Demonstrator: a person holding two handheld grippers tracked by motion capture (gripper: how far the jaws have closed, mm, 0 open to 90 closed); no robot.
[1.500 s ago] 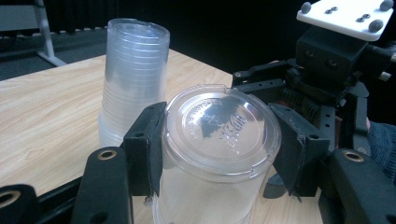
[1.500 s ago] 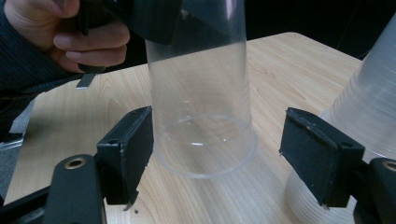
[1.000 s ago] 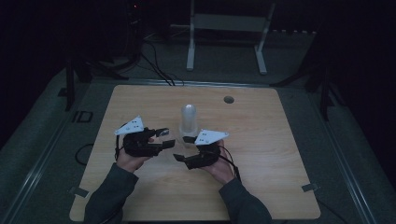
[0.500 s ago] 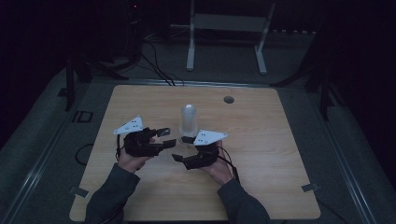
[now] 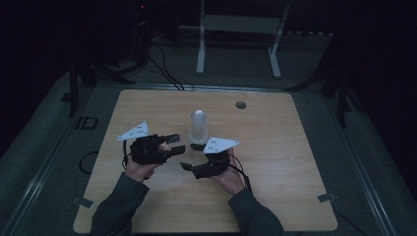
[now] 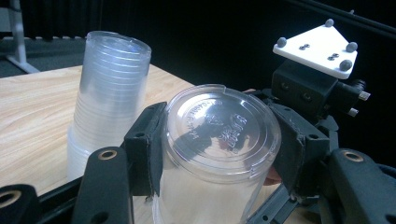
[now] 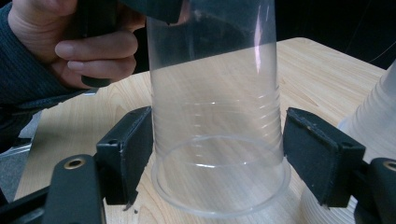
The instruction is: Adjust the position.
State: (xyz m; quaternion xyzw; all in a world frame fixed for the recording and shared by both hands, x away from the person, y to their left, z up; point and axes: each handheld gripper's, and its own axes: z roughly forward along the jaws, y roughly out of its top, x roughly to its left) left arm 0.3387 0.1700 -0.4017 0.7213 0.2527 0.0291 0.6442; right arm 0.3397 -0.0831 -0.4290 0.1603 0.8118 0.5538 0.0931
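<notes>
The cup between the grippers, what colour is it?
Clear, colourless plastic cup; shows best in the left gripper view.

table: light wood top with rounded corners, on a dark floor
grommet hole: small dark round spot in the tabletop near the far edge
metal stand: pale frame with two legs, on the floor beyond the table
cables: dark, trailing over the floor to the table's far edge
tape tab: grey, at the table's right edge

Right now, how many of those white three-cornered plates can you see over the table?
2. One plate sits on top of the left hand-held gripper; the other plate sits on the right hand-held gripper, next to the stack of clear cups.
</notes>
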